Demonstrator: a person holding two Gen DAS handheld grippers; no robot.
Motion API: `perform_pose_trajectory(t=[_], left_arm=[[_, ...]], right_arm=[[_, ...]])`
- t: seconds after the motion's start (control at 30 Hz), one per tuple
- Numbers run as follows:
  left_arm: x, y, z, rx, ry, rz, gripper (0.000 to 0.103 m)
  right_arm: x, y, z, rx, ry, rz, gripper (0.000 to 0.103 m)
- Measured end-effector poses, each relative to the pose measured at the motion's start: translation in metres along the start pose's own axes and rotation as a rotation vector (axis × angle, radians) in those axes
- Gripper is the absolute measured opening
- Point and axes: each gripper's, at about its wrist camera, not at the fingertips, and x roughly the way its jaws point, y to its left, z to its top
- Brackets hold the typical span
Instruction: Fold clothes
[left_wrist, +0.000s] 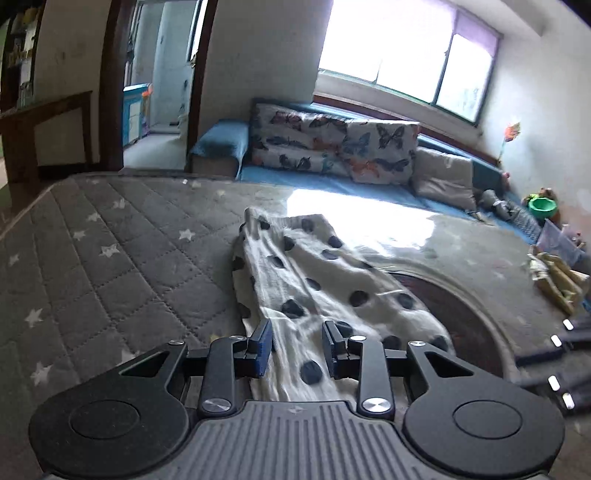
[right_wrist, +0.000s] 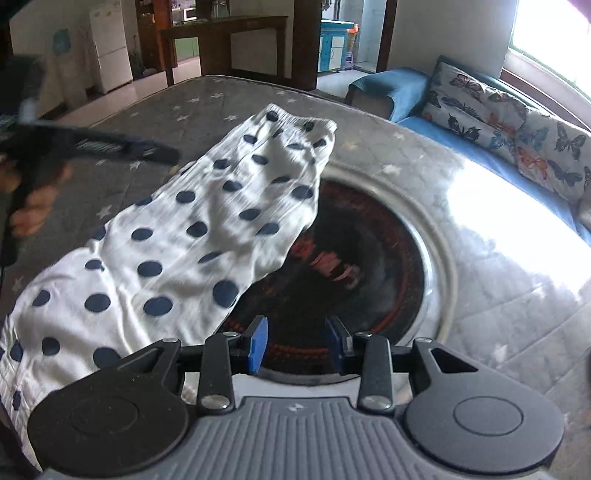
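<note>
The polka-dot garment (right_wrist: 192, 236) lies stretched in a long narrow strip on the mattress (left_wrist: 110, 236), its elastic waistband toward the far edge and its other end near the near edge. Its right side overlaps the dark round emblem (right_wrist: 354, 266) in the mattress cover. It looks like trousers already doubled lengthwise, 1 leg over the other, though the layers are too blurred to be sure. If so, the lengthwise fold is in place and the crosswise folds are left; no short, stacked bundle shows yet.

The left hand-held gripper (left_wrist: 297, 350) hovers over the near end of the cloth, jaws apart with fabric showing between them, nothing pinched. The right hand-held gripper (right_wrist: 298, 345) is also spread wide and empty, over the emblem just beside the cloth's right edge.
</note>
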Motion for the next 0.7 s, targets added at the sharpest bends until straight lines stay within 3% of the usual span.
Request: perform_pose_trajectory(t=[0.27, 0.37, 0.4, 0.5, 0.7], left_arm=[[0.042, 0.006, 0.005, -0.001, 0.056, 0.048, 0.031], [0.05, 0.006, 0.004, 0.001, 0.059, 0.038, 0.02], [0.051, 0.004, 0.003, 0.016, 0.058, 0.04, 0.012], [0.05, 0.002, 0.001, 0.021, 0.042, 0.056, 0.005], [0.04, 0.012, 0.004, -0.002, -0.003, 0.095, 0.003]], right_arm=[[0.005, -0.004, -0.006, 0.036, -0.001, 0.018, 0.035], [0.007, -0.005, -0.008, 0.05, -0.001, 0.025, 0.035], [0.008, -0.006, -0.009, 0.054, -0.002, 0.027, 0.035], [0.01, -0.007, -0.011, 0.068, -0.002, 0.034, 0.035], [0.014, -0.01, -0.015, 0.095, -0.003, 0.048, 0.035]])
